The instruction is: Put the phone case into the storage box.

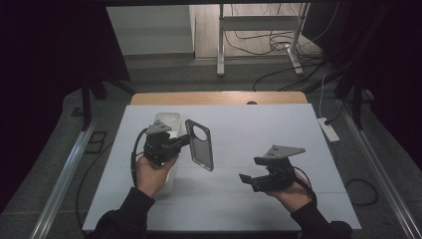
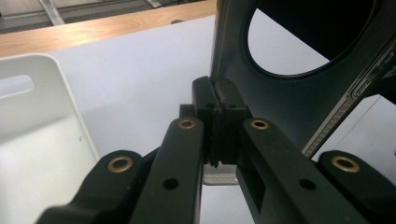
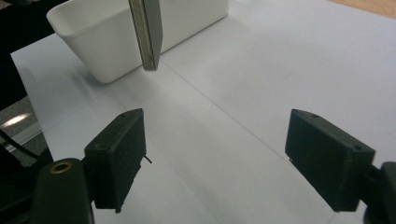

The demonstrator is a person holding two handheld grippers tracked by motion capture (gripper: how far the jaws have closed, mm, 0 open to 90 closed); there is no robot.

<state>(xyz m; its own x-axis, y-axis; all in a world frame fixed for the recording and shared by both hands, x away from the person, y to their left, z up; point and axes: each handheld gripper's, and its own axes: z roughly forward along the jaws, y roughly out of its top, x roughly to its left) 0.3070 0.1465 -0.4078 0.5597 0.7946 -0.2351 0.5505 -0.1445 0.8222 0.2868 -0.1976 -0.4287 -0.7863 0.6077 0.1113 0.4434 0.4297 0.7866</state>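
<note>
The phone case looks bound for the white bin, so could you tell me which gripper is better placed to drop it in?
Left, probably. The left gripper is shut on the phone case right beside the white bin, while the right gripper is open, empty and farther away.

Dark phone case [image 1: 199,144] with a round camera hole, up on edge. It hangs clear above the table, beside the white bin [image 1: 166,121].
</note>
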